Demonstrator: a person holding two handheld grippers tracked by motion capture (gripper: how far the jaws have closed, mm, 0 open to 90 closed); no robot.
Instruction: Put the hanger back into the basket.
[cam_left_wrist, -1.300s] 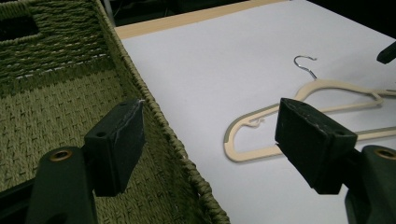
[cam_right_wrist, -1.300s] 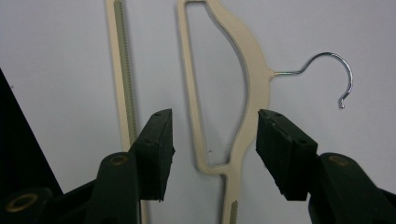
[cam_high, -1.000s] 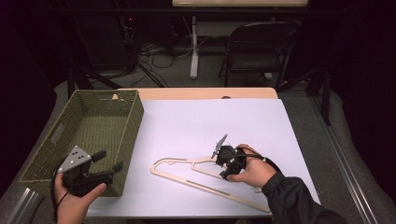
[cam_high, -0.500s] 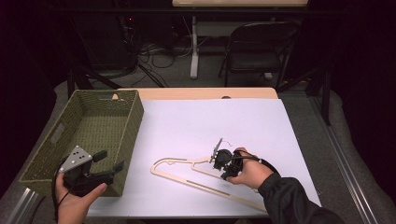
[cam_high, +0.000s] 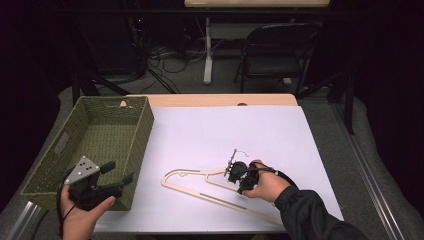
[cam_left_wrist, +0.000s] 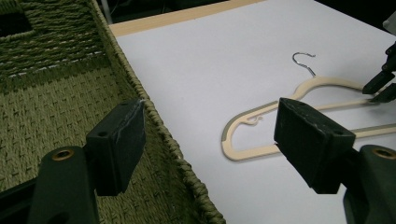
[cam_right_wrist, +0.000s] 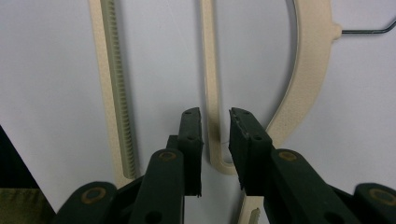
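I'm closing my right hand-held gripper (cam_right_wrist: 215, 116) on the hanger (cam_high: 200, 186)'s thin inner bar; jaws have just been narrowing, bar between them, not yet pinched. Hanger lies flat on the desk (cam_high: 260, 130), 3 o'clock of the basket (cam_high: 142, 127). Keep centred, squeeze fully. Left hand-held gripper (cam_left_wrist: 210, 135) released, idle.

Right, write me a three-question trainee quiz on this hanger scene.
1. True or false: the hanger lies inside the basket.
2. What stands between the right gripper jaws? A) the metal hook B) a thin hanger bar C) the basket rim
3. Which gripper hovers wide open over the basket's near corner?

Key: 1. False, it lies flat on the white table cover. 2. B; the jaws have just been closing around it. 3. The left gripper.
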